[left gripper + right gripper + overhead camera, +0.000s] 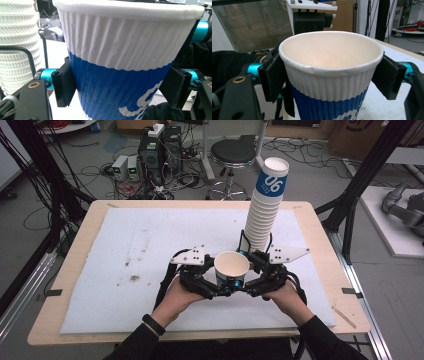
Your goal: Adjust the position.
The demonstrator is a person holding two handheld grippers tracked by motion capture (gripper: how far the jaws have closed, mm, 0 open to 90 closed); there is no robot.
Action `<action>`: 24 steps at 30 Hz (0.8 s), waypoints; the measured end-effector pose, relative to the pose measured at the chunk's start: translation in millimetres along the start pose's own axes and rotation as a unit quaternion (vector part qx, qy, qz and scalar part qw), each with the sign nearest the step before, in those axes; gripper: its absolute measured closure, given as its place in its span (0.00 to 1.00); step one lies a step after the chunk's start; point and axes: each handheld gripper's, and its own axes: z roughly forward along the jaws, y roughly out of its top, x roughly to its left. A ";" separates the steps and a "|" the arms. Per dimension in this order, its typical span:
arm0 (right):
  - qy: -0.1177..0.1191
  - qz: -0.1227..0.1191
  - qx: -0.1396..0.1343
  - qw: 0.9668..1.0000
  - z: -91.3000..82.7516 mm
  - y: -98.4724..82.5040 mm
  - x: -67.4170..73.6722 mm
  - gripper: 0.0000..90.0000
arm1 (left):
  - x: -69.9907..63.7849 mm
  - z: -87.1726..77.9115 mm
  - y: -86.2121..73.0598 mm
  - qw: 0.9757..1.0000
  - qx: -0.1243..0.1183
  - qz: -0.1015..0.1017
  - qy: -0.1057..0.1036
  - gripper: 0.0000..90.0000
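A white and blue ribbed paper cup [231,266] stands upright and empty near the front middle of the white mat [150,245]. Both grippers close on it from opposite sides. My left gripper [222,285] comes in from the left. In the left gripper view its black pads [65,82] press the blue lower band of the cup [120,50]. My right gripper [245,284] comes in from the right. In the right gripper view its pads [275,75] touch the cup [329,75] just under the rim, and the left gripper's body [312,20] sits behind the cup.
A tall leaning stack of the same cups [265,215] stands right behind the grippers, its top cup marked 06; the stack [15,42] also shows in the left gripper view. A black stool [232,155] and cables lie beyond the table's far edge.
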 end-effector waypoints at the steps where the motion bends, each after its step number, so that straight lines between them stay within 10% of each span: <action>1: 0.000 -0.001 0.000 1.000 0.0 0.0 0.2 0.23 | 0.0 0.0 0.0 1.000 0.000 0.000 0.000 0.28; 24: 0.013 -0.020 0.007 1.000 -13.3 3.7 -4.5 0.19 | 4.7 -15.6 2.0 1.000 -0.007 0.018 0.020 0.28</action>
